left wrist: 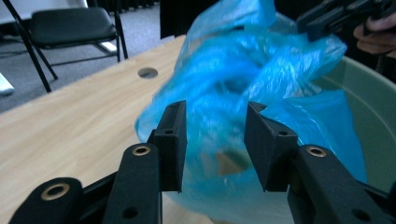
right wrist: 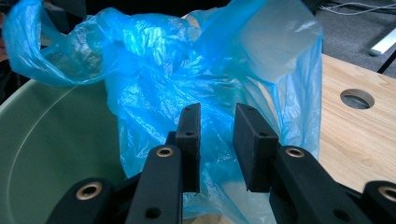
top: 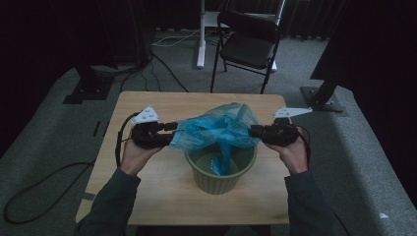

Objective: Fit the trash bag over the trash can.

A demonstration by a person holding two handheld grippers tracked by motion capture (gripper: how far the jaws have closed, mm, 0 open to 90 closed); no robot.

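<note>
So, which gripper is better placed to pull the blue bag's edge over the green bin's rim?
Right, I think: the right gripper has its jaws close around the blue bag beside the green bin; the left gripper stands wide open.

Your bucket (top: 221, 174) stands near the table's (top: 142, 196) front edge; the bag (top: 216, 130) hangs into it, between your grippers.

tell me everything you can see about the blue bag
The blue bag is thin, crinkled, see-through plastic, bunched and puffed up above the green bin. Part of it hangs down inside the bin. It is stretched between the left gripper and the right gripper, one at each side. In both gripper views the film lies between the parted jaws, with a gap left; whether it is pinched cannot be told. The left gripper view shows it blurred.
</note>
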